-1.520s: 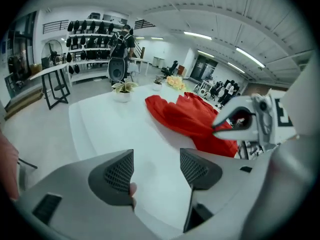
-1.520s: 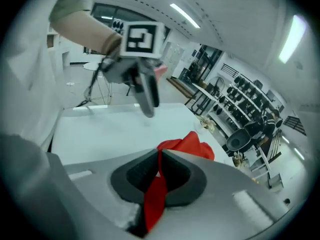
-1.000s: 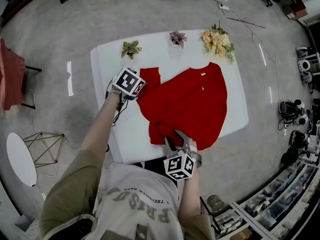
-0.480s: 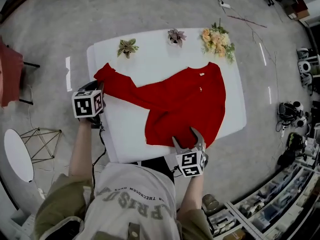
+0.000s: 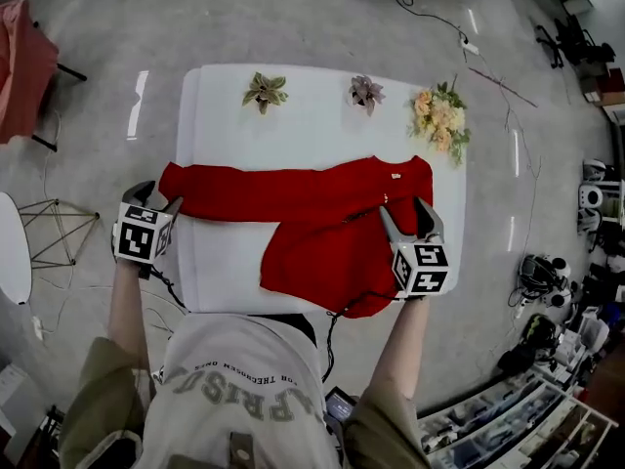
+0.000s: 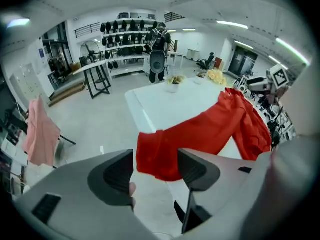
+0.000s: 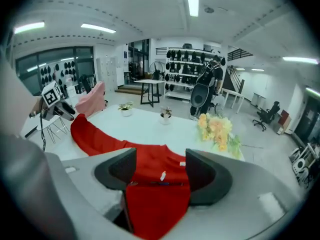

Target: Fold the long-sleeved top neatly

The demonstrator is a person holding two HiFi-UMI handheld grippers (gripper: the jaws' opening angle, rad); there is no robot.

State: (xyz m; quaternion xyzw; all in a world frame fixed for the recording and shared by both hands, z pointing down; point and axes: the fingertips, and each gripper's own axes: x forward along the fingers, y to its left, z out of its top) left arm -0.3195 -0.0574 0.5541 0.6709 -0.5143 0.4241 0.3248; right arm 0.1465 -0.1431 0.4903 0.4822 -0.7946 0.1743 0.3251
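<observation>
Shifted since the earlier frames, on the white table [image 5: 322, 130]: the red top [image 5: 342, 237] now has one sleeve [image 5: 234, 189] drawn straight out to the table's left edge, and the right gripper [image 5: 402, 209] has gone from the near hem up toward the collar end. Left gripper [image 5: 159, 196] at the sleeve's end, jaws just opened and standing apart; its own view alone shows the cuff [image 6: 155, 156] lying loose in the gap, unpinched. Right gripper's jaws also opened, parted over red cloth and pressing nothing; its view gives the small white collar label [image 7: 163, 176] most plainly.
</observation>
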